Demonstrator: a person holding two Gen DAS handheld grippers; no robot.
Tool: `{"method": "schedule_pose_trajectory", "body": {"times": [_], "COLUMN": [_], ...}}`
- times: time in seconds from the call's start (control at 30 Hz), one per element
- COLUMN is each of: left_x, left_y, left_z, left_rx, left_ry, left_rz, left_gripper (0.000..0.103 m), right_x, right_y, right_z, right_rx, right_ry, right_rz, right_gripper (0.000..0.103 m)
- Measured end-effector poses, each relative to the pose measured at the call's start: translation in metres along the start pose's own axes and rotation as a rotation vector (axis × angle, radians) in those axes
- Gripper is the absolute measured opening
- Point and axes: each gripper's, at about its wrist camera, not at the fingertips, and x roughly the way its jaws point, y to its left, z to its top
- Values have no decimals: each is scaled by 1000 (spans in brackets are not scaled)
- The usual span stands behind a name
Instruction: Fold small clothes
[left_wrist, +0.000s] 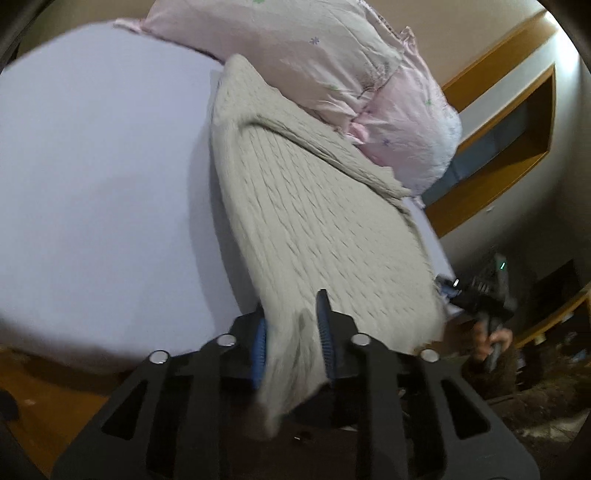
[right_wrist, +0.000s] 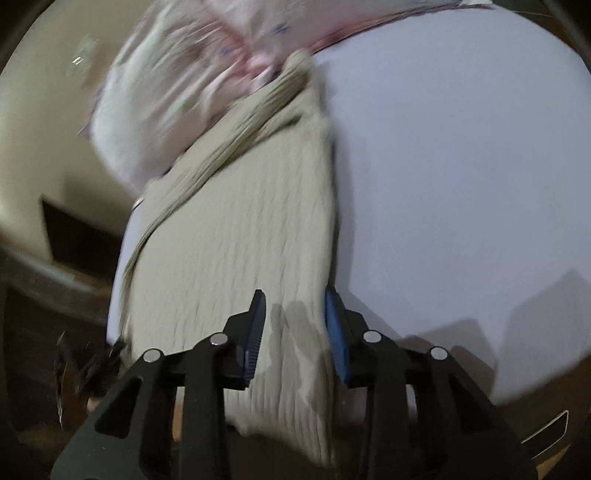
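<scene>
A grey-beige cable-knit garment (left_wrist: 314, 206) lies stretched across the white bed sheet (left_wrist: 99, 177), its far end tucked under a pink pillow (left_wrist: 351, 74). My left gripper (left_wrist: 291, 332) is shut on the garment's near edge, cloth bunched between the blue pads. My right gripper (right_wrist: 295, 325) is shut on the same garment (right_wrist: 251, 221) at its other near corner. The right gripper also shows in the left wrist view (left_wrist: 484, 295), at the bed's right edge with a hand on its handle. Both hold the near hem lifted off the sheet (right_wrist: 461, 166).
The pink flowered pillow (right_wrist: 177, 88) lies at the head of the bed. A wooden headboard with a recessed shelf (left_wrist: 509, 122) runs along the wall. A wooden floor (left_wrist: 48, 391) lies below the bed's edge, and dark furniture (right_wrist: 74, 236) stands beside the bed.
</scene>
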Motion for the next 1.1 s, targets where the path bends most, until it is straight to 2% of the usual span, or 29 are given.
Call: {"method": "schedule_pose_trajectory", "body": {"times": [0.1,0.13,0.27,0.33,0.4,0.43,0.47,0.5,0.6,0.67,0.77,0.83,0.93,1.0,1.1], "left_x": [-2,-2,0,2,4,4,5,4,-8,-18,-22,-10,25,58,109], "left_y": [0,-1,-5,-5,-4,-3,-2,-3,-13,-25,-44,-49,-40,-27,7], "left_z": [-13,-14,-15,-15,-15,-14,-13,-11,5,33,80,124,191,231,269], "left_rx": [-33,-35,-29,-30,-37,-41,-49,-52,-23,31,149,173,131,105,7], "left_ry": [-1,-1,15,35,40,42,45,48,14,-41,-117,-172,-245,-271,-230], "left_rz": [-41,-41,-24,-14,-23,-28,-36,-43,-58,-38,50,81,143,218,295], "left_gripper": [20,20,17,12,11,9,8,7,6,6,6,6,6,6,6], "right_x": [-14,-17,-14,-4,9,14,16,19,13,-3,-30,-34,-15,10,53], "right_y": [-7,-6,-2,-5,-13,-17,-18,-18,0,15,51,70,74,67,38], "right_z": [-28,-33,-40,-47,-49,-49,-49,-49,-40,-19,31,81,152,190,235], "right_rx": [28,26,16,32,74,92,92,91,28,-23,-123,-154,-80,-12,141], "right_ry": [48,56,105,178,199,194,189,192,184,131,-29,-156,-291,-353,-366], "right_rz": [91,97,90,26,51,92,126,172,226,261,289,315,306,270,173], "right_gripper": [33,33,31,33,33,22,7,7,7,7,7,7,7,7,7]}}
